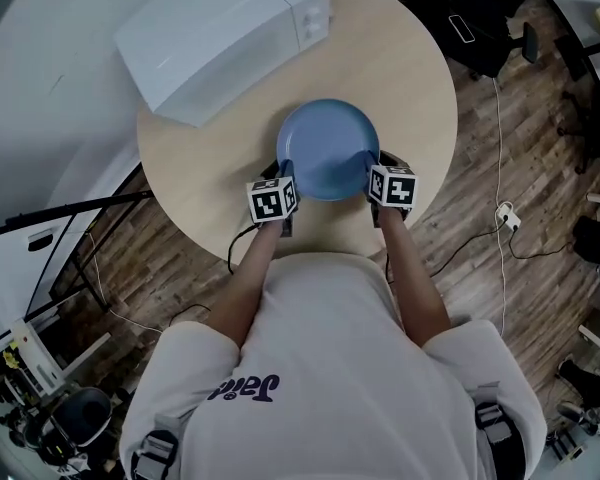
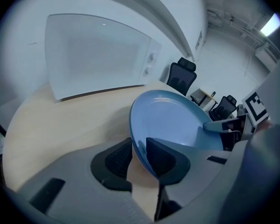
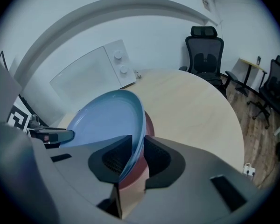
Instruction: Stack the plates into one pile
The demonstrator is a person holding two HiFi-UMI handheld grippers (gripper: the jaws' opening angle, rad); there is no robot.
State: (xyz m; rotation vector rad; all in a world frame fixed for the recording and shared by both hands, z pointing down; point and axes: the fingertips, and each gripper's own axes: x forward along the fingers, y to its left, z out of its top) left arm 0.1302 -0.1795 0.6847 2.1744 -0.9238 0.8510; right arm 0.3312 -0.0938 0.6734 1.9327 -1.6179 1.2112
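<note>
Two grippers clamp one smooth, round blue plate point(image 1: 328, 148) by opposite rims. The left gripper point(image 1: 286, 171) has its fingers closed on the left edge, the right gripper point(image 1: 373, 169) on the right edge. The plate is over the near part of the round, pale wood bench point(image 1: 410, 88). A dark red plate point(image 3: 148, 125) edge shows just beneath. A white boxy microwave point(image 1: 220, 38) stands behind.

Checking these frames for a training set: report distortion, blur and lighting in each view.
Head view: sharp, evenly lit, slight bending at the edges. Left gripper view: heavy fisheye with black corners, cool dim light, the white microwave bowed. Right gripper view: same fisheye, brighter, the blue plate fairly sharp, foreground soft.
</note>
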